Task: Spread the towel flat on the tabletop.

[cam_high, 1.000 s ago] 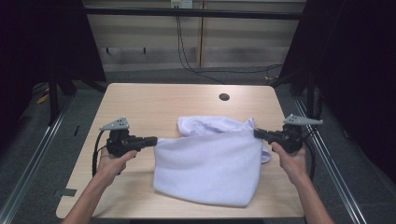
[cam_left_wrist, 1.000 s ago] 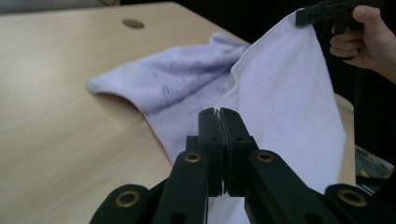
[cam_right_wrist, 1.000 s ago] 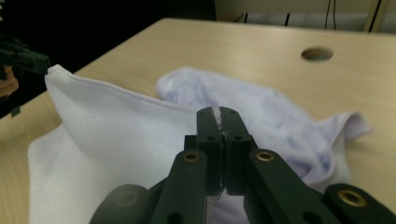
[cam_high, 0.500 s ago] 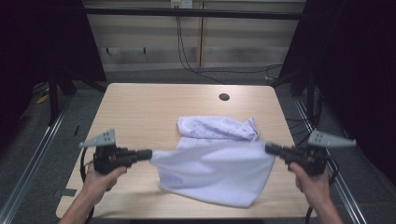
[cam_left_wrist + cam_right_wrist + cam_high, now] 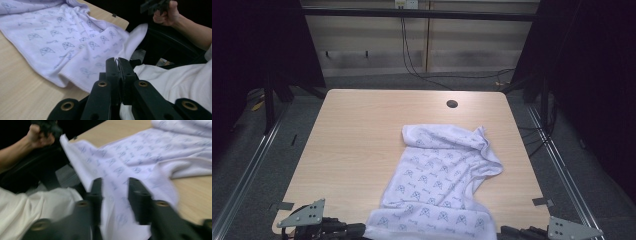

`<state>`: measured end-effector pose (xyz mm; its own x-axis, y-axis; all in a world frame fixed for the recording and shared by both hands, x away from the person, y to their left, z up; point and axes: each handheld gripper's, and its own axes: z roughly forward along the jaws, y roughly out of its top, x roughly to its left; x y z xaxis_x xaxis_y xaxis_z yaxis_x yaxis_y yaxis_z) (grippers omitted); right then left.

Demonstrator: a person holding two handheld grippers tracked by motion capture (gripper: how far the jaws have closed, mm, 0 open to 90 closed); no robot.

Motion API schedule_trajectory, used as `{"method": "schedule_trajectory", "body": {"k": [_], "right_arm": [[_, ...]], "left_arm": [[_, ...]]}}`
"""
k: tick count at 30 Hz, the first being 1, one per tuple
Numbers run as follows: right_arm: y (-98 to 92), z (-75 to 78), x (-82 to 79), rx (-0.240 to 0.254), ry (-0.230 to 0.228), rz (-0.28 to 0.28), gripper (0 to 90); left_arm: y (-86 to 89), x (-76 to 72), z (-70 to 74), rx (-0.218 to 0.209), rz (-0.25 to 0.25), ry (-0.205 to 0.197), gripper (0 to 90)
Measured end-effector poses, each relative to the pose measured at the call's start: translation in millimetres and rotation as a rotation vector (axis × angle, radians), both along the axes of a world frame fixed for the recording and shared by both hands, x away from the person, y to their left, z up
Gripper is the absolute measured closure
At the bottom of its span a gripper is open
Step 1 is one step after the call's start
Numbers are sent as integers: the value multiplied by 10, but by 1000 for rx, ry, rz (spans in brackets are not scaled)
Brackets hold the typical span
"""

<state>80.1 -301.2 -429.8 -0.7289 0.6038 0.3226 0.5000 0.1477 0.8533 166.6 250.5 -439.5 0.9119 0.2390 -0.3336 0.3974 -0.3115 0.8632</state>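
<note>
Left tongs [image 5: 118, 61]: jaws pressed together, pinching a thin white edge of the pale lilac cloth printed with small grey-blue motifs [image 5: 442, 177]; in the high view these tongs [image 5: 357, 231] sit at the desk's near-left corner, below the grey three-cornered plate. The grip there appears intended to keep one near corner under tension while the cloth is drawn toward the person. The cloth lies on the light wooden desk [image 5: 357, 135], right of centre, its far end bunched in folds and its near hem trailing over the desk's front edge toward the person's lap. Right tongs [image 5: 113, 195]: jaws have just been opening and now stand spread; cloth passes between them, but the blurred picture shows no pad pressing on it, so the corner appears released. A round dark hole [image 5: 452, 104] sits near the far edge of the desk. Markings: the printed motifs repeat across the fabric; no brand, label or legible writing can be made out.
</note>
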Motion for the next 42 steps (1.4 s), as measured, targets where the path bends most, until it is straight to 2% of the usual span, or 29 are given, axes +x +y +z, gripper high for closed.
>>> {"method": "schedule_trajectory", "body": {"k": [2,3,4,6,8,9,10,11,12,13,15,16,17,18,19,20,21,24,26,28,30,33,34,36,37,38,39,40,42], "right_arm": [[4,-8,95,-43,-16,-29,635],[53,-82,269,-47,-7,-24,638],[53,-82,269,-47,-7,-24,638],[161,-199,500,-99,19,-35,644],[243,-276,680,-133,44,-26,651],[292,-302,777,-146,55,-23,656],[343,-321,864,-159,59,-9,668],[412,-334,958,-178,58,-7,668],[454,-342,1011,-183,62,-2,668],[524,-362,1099,-197,69,18,668],[622,-413,1223,-250,91,4,667],[666,-473,1305,-279,122,-18,670],[666,-473,1305,-279,122,-18,670],[669,-511,1337,-317,128,-27,752],[669,-511,1337,-317,128,-27,752],[635,-513,1337,-310,132,-29,823],[572,-503,1321,-281,141,-37,884],[394,-420,1217,-239,115,-85,893],[273,-368,1137,-202,104,-117,893],[142,-332,1026,-192,95,-156,892],[0,-343,909,-183,107,-194,892],[-132,-379,766,-185,134,-231,881],[-144,-370,742,-189,132,-233,867],[-151,-340,696,-200,147,-248,792],[-149,-340,688,-209,125,-263,717],[-142,-337,690,-217,115,-277,701],[-140,-338,711,-208,99,-278,687],[-128,-335,743,-198,86,-278,681],[-47,-324,849,-204,63,-241,672]], "left_arm": [[4,79,-9,-6,7,11,825],[-4,202,-8,-22,29,24,780],[-4,202,-8,-22,29,24,773],[-75,396,-19,6,53,15,757],[-201,659,-89,28,67,46,747],[-280,806,-144,54,79,45,747],[-392,987,-226,92,94,64,747],[-463,1098,-278,116,91,80,747],[-588,1260,-353,174,91,87,744],[-682,1366,-403,210,105,71,743],[-823,1537,-482,235,109,79,733],[-960,1648,-567,265,146,87,711],[-960,1648,-567,265,146,87,691],[-1017,1676,-607,299,141,83,684],[-1051,1680,-646,310,140,67,684],[-1057,1671,-656,301,142,66,694],[-1051,1664,-648,313,143,59,700],[-965,1579,-642,324,163,52,733],[-889,1533,-638,321,165,70,742],[-792,1444,-629,325,169,83,743],[-729,1368,-622,328,172,87,743],[-666,1199,-580,365,150,91,733],[-637,1120,-573,370,147,83,730],[-579,1051,-561,367,144,108,699],[-561,1030,-556,363,146,101,685],[-546,1037,-553,350,126,109,682],[-546,1060,-550,330,128,116,684],[-556,1098,-538,331,140,106,686],[-594,1207,-518,310,158,95,706]]}}
